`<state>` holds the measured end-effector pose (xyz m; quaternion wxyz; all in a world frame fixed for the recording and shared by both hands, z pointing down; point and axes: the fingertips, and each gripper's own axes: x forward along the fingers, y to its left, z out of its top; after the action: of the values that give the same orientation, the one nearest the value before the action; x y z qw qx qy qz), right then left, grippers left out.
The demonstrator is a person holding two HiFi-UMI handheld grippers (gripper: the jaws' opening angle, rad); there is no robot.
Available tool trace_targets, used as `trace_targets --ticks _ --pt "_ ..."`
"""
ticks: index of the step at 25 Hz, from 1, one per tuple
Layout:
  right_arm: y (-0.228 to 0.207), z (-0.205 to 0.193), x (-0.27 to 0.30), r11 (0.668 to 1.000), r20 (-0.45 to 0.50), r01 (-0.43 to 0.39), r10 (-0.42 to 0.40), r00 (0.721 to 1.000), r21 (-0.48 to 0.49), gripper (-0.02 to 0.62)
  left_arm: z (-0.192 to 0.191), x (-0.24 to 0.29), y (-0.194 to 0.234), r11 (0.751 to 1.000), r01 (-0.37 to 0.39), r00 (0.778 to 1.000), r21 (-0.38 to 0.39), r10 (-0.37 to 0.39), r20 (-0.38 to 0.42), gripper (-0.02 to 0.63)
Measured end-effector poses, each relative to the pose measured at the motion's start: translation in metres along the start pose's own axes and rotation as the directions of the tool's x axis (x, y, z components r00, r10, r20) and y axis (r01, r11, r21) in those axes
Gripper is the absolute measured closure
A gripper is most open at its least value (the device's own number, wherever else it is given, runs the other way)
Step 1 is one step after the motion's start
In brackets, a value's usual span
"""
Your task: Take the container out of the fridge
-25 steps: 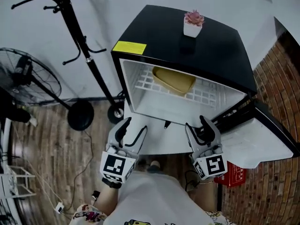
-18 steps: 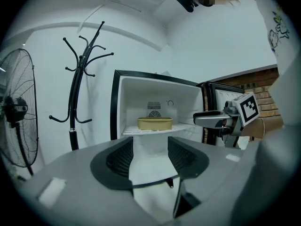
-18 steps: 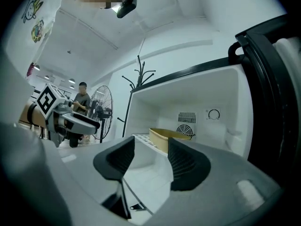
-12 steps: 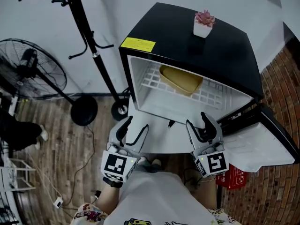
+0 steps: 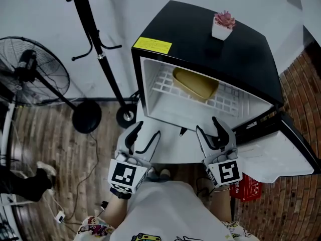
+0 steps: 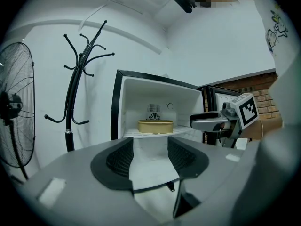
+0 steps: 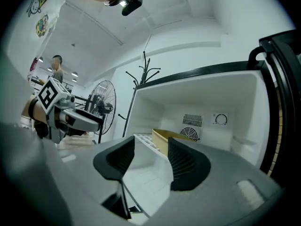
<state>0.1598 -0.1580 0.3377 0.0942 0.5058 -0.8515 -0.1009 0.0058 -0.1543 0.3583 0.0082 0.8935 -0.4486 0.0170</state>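
A tan oval container (image 5: pixel 195 84) (image 6: pixel 155 125) (image 7: pixel 175 136) rests on the white wire shelf (image 5: pixel 165 87) inside the open black fridge (image 5: pixel 241 49). My left gripper (image 5: pixel 142 137) (image 6: pixel 149 158) is held in front of the fridge's lower left, open and empty. To its right my right gripper (image 5: pixel 212 132) (image 7: pixel 150 161) also stands open with nothing between its fingers. Both are short of the fridge opening, well apart from the container. The left gripper view shows the right gripper (image 6: pixel 221 121) from the side.
The fridge door (image 5: pixel 281 154) hangs open at the right. A small potted plant (image 5: pixel 223 25) stands on the fridge top. A black coat stand (image 5: pixel 98 49) and a floor fan (image 5: pixel 35 77) stand to the left. A red object (image 5: pixel 247 187) lies on the wooden floor.
The head view has shifted slightly, so the fridge sits a bit further right. Both grippers have risen a little toward the fridge opening and remain open.
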Motion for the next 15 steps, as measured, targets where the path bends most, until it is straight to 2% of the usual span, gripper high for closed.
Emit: trace_targets --ticks 5,9,15 --pt "0.002 0.0 0.009 0.999 -0.034 -0.017 0.015 0.999 -0.047 0.379 -0.007 0.0 -0.002 1.0 -0.01 0.999 -0.023 0.009 -0.045 0.387" --pt "0.008 0.009 0.019 0.989 -0.006 -0.066 0.066 0.998 -0.134 0.379 -0.008 0.001 -0.006 1.0 -0.003 1.0 -0.022 0.002 -0.009 0.388" --pt "0.006 0.002 0.034 0.976 -0.076 -0.103 0.089 0.993 -0.19 0.376 -0.014 0.001 -0.007 0.998 -0.019 0.998 -0.053 0.016 -0.053 0.394"
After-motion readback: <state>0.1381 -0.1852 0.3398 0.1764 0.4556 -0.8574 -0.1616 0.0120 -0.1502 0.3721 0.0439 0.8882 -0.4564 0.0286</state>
